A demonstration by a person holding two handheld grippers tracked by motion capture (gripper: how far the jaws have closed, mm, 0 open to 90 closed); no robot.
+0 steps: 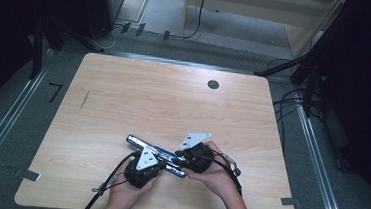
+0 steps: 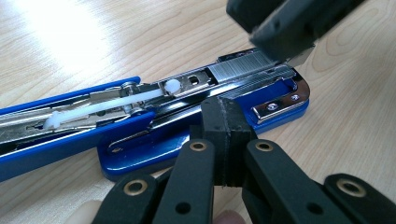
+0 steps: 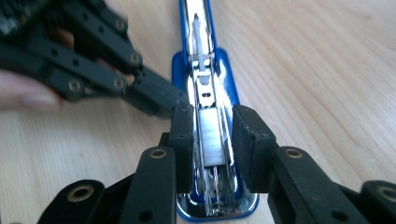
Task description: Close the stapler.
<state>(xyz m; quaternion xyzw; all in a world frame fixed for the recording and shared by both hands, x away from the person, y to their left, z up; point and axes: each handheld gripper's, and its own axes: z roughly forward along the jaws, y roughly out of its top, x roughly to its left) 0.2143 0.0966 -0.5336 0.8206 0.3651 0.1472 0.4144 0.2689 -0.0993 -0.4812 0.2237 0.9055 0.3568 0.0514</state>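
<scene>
A blue stapler (image 1: 138,142) lies opened flat on the wooden table (image 1: 174,98), its metal magazine (image 2: 187,86) facing up. A strip of staples (image 3: 208,137) sits in the front of the magazine. My right gripper (image 3: 212,140) straddles that front end, its pads on either side of the strip with a small gap, so it is open. My left gripper (image 2: 227,135) is shut with nothing between its pads, its tip against the side of the stapler's blue base (image 2: 154,140). In the high view, both grippers (image 1: 161,159) (image 1: 178,159) meet over the stapler near the table's front edge.
A round dark cable hole (image 1: 213,84) sits near the table's far edge. Cables (image 1: 112,179) trail from the grippers toward the person. Dark stands and floor cables (image 1: 294,98) surround the table.
</scene>
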